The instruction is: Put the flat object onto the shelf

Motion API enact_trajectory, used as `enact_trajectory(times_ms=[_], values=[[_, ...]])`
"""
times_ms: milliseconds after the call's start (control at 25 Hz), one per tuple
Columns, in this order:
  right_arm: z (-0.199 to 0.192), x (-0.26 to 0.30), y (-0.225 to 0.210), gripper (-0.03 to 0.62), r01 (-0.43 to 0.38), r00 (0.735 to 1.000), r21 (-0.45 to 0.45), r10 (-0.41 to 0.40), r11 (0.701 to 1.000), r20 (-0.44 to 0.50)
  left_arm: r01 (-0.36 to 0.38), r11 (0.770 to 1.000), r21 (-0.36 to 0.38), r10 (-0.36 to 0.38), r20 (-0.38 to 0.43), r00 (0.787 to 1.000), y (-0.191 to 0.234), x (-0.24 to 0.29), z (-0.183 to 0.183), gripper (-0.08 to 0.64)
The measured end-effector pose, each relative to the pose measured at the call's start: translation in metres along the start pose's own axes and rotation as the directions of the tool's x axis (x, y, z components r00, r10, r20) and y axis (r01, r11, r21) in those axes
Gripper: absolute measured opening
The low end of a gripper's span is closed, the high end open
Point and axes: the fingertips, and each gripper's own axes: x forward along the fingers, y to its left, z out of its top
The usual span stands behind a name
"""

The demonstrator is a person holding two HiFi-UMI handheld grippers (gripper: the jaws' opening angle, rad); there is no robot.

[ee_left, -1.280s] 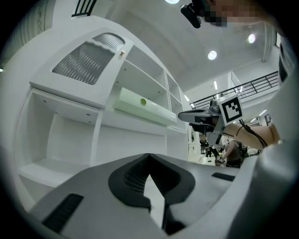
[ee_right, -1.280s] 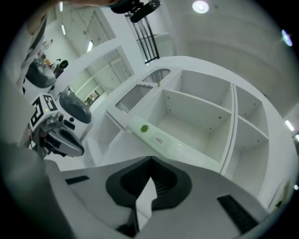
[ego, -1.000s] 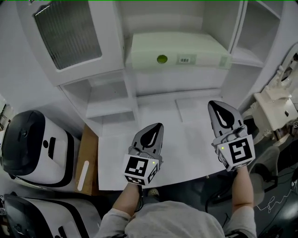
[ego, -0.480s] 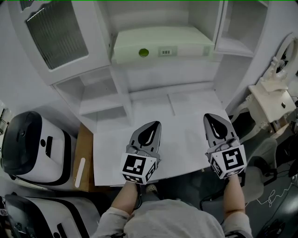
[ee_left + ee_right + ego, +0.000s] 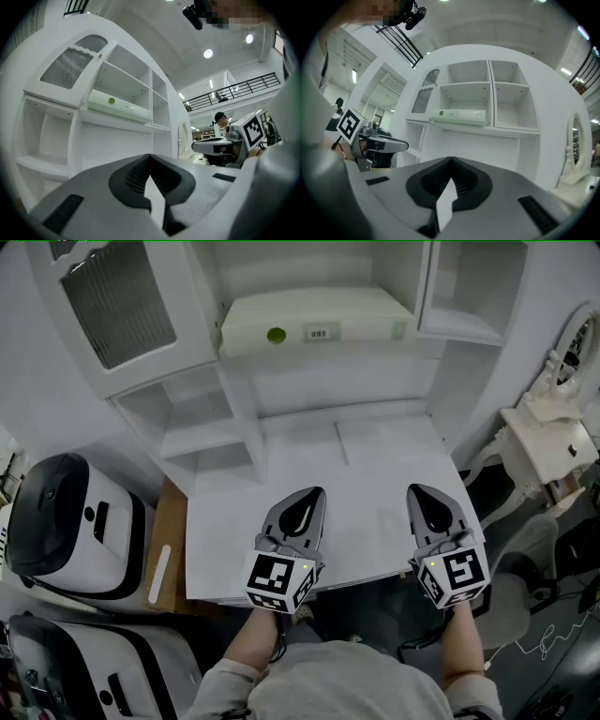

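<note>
The flat object, a pale green box (image 5: pixel 309 320) with a green dot and a barcode label, lies on a middle shelf of the white cabinet (image 5: pixel 234 399). It also shows in the left gripper view (image 5: pixel 119 105) and the right gripper view (image 5: pixel 459 116). My left gripper (image 5: pixel 316 492) hovers over the white desk (image 5: pixel 366 460) near its front edge, shut and holding nothing (image 5: pixel 149 157). My right gripper (image 5: pixel 418 490) hangs beside it to the right, also shut and bare (image 5: pixel 451 161). Both point level at the cabinet, well short of the box.
A cabinet door with ribbed glass (image 5: pixel 122 301) stands at the upper left. Two white-and-black appliances (image 5: pixel 56 521) and a wooden board (image 5: pixel 164 549) sit left of the desk. A white ornate stand (image 5: pixel 548 437) is at the right. A person (image 5: pixel 220 117) is far behind.
Both grippers have drawn back from the cabinet toward the desk's front edge. The right one has also sunk and rolled a little. Both stay shut.
</note>
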Motion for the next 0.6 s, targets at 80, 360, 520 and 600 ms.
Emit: enact_trajectory(times_ms=[80, 360, 520, 600], values=[[-0.002, -0.006, 0.001, 0.009, -0.006, 1.0, 0.01, 0.006, 1.0, 0.003, -0.003, 1.0, 0.004, 0.003, 0.0, 1.0, -0.007, -0.003, 0.0, 0.012], [0.005, -0.02, 0.004, 0.009, -0.03, 0.998, 0.05, 0.028, 0.998, 0.048, -0.013, 1.0, 0.011, 0.012, 0.01, 1.0, -0.018, -0.01, 0.005, 0.012], [0.007, -0.023, 0.004, 0.009, -0.032, 0.998, 0.06, 0.029, 0.998, 0.057, -0.012, 1.0, 0.011, 0.012, 0.013, 1.0, -0.02, -0.011, 0.005, 0.012], [0.007, -0.023, 0.004, 0.009, -0.031, 0.998, 0.064, 0.027, 0.997, 0.059, -0.011, 1.0, 0.012, 0.011, 0.014, 1.0, -0.019, -0.012, 0.006, 0.012]])
